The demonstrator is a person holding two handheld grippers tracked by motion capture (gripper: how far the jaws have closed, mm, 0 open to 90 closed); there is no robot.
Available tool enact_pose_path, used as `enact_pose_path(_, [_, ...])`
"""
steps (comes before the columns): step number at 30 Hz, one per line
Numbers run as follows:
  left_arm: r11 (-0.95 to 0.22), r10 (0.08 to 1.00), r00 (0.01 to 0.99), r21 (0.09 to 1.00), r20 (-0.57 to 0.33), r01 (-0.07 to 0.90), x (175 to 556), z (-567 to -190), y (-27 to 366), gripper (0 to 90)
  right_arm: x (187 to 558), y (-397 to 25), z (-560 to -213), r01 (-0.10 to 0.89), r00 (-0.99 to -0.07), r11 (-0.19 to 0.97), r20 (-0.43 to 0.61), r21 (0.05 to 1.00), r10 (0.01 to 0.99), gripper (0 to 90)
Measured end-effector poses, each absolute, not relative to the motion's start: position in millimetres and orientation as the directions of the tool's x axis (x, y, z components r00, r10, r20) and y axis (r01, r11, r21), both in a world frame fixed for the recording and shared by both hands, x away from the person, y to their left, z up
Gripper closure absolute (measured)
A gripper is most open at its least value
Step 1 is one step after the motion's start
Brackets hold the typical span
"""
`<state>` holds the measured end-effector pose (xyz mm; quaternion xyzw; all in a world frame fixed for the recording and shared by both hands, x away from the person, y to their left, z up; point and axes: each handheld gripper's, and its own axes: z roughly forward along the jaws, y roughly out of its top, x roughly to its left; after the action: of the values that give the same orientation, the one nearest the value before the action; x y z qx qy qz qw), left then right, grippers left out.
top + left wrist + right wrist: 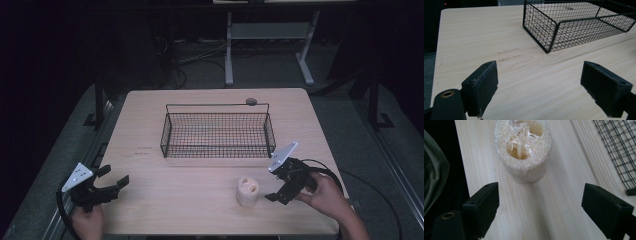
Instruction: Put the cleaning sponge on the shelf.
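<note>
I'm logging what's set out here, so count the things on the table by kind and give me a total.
Wire basket: 1
Loofah sponge: 1
Small grey disc at the far edge: 1
Total: 3

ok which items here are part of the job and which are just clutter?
In the job: loofah piece, standing on the table ahead of the open right gripper; wire basket, the likely drop spot.
Lying about: small round grey disc behind the basket; left gripper, open, idle.
</note>
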<state>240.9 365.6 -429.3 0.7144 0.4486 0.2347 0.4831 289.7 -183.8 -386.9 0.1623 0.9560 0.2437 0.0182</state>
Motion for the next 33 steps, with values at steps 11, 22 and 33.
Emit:
enact_pose_path(11, [-0.129,0.861,0.496,0.898,-0.109,0.42,242,-429,366,13.8,295,-160,-383,0.281,-0.956,0.848,0.054,0.45,0.288,13.9])
enact_pose_path(22, [-0.129,0.862,0.495,0.896,-0.112,0.426,242,-430,366,13.8,298,-138,-385,0.251,-0.967,0.873,0.064,0.419,0.247,14.0])
enact_pose_path(33, [-0.13,0.861,0.497,0.896,-0.11,0.424,242,-430,366,13.8,303,-124,-389,0.24,-0.97,0.892,0.065,0.384,0.233,14.5])
